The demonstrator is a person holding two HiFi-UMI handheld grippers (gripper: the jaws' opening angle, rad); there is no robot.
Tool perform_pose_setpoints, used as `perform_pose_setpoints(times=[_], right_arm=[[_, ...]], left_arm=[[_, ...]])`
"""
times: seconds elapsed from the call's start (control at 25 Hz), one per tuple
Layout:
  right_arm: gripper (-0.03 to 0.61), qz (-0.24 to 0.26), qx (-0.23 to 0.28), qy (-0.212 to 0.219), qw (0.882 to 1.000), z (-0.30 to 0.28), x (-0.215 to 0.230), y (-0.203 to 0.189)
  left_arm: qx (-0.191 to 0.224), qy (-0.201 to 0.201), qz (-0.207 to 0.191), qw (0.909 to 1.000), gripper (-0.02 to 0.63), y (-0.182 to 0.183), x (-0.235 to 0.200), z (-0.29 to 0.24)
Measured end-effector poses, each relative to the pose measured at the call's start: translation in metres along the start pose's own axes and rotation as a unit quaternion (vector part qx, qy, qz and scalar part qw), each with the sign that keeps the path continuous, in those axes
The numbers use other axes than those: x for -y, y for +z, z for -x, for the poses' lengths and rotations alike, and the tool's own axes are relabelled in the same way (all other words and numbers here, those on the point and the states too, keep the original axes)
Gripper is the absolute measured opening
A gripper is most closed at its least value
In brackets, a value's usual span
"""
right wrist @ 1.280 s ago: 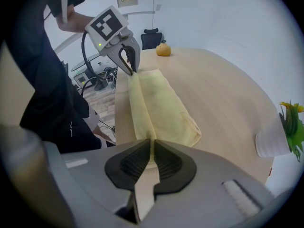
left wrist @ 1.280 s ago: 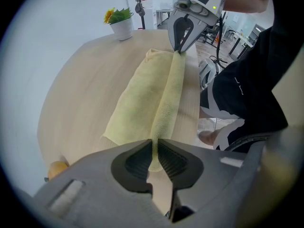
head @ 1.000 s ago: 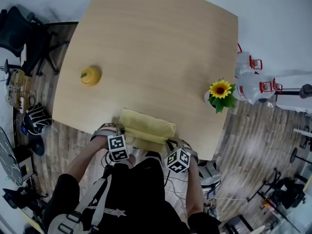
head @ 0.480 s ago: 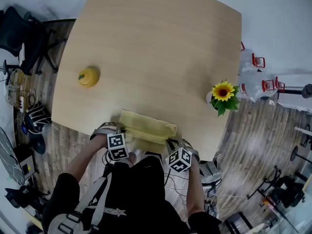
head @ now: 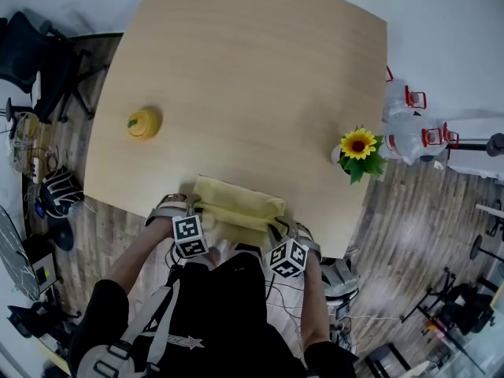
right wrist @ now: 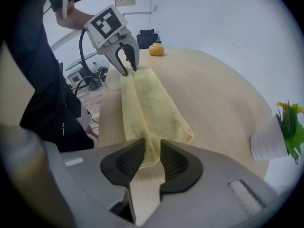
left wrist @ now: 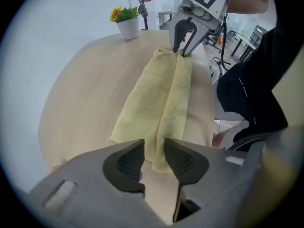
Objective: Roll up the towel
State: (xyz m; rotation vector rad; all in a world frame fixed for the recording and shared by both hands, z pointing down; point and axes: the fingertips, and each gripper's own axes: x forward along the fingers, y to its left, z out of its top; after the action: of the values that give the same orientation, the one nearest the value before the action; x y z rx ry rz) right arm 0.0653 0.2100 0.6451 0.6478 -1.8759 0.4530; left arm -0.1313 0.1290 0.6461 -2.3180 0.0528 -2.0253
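Note:
A yellow towel (head: 236, 201) lies folded into a long strip along the near edge of the wooden table (head: 252, 69). My left gripper (head: 194, 206) points down at its left end and my right gripper (head: 277, 227) at its right end. In the left gripper view the raised fold of the towel (left wrist: 156, 99) runs between the jaws of my left gripper (left wrist: 154, 156), which have just been opening, and the pads stand off the cloth. In the right gripper view the towel (right wrist: 147, 103) ends between the jaws of my right gripper (right wrist: 152, 158), which have also just been opening and are loose around it.
A yellow-orange toy fruit (head: 146, 122) sits at the table's left side. A potted sunflower (head: 358, 152) stands near the right edge. A black office chair (head: 31, 53) is on the floor to the left. The person's body is close against the near table edge.
Both hands and the towel stay in the same place at the near edge. The head view shows no clear difference apart from a slight camera shift.

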Motion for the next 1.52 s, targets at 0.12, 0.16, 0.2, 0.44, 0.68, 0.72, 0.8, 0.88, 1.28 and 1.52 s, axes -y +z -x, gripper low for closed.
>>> perform_pose_setpoints(times=[0.12, 0.16, 0.2, 0.44, 0.68, 0.72, 0.8, 0.88, 1.28, 1.52], right_arm=[[0.121, 0.003, 0.003, -0.013, 1.0, 0.004, 0.001, 0.0], [0.123, 0.003, 0.004, -0.017, 1.0, 0.005, 0.001, 0.0], [0.123, 0.004, 0.006, -0.02, 1.0, 0.007, 0.001, 0.0], [0.123, 0.014, 0.016, -0.033, 0.999, 0.02, -0.007, 0.004], [0.123, 0.019, 0.02, -0.036, 0.999, 0.026, -0.021, 0.004], [0.123, 0.02, 0.02, -0.036, 0.999, 0.026, -0.023, 0.004], [0.123, 0.021, 0.02, -0.034, 0.999, 0.026, -0.028, 0.003], [0.123, 0.022, 0.019, -0.032, 0.999, 0.025, -0.032, 0.002], [0.118, 0.022, 0.009, -0.018, 1.0, 0.01, -0.042, -0.006], [0.114, 0.021, 0.008, -0.016, 1.0, 0.004, -0.038, -0.009]], left_arm=[[-0.001, 0.011, 0.005, 0.9999, 0.153, 0.0, -0.002, 0.002], [-0.001, 0.015, 0.005, 0.9999, 0.158, 0.001, -0.002, 0.003], [0.0, 0.02, 0.006, 0.9998, 0.158, 0.002, -0.002, 0.004], [0.01, 0.043, 0.009, 0.999, 0.158, 0.003, -0.003, 0.021], [0.019, 0.046, 0.011, 0.9987, 0.158, 0.003, 0.012, 0.032], [0.019, 0.046, 0.01, 0.9987, 0.158, 0.003, 0.015, 0.032], [0.019, 0.044, 0.01, 0.9988, 0.158, 0.001, 0.02, 0.031], [0.019, 0.041, 0.008, 0.9989, 0.158, 0.0, 0.025, 0.03], [0.011, 0.027, 0.004, 0.9996, 0.147, -0.004, 0.038, 0.015], [0.004, 0.023, 0.01, 0.9997, 0.14, -0.005, 0.034, 0.004]])
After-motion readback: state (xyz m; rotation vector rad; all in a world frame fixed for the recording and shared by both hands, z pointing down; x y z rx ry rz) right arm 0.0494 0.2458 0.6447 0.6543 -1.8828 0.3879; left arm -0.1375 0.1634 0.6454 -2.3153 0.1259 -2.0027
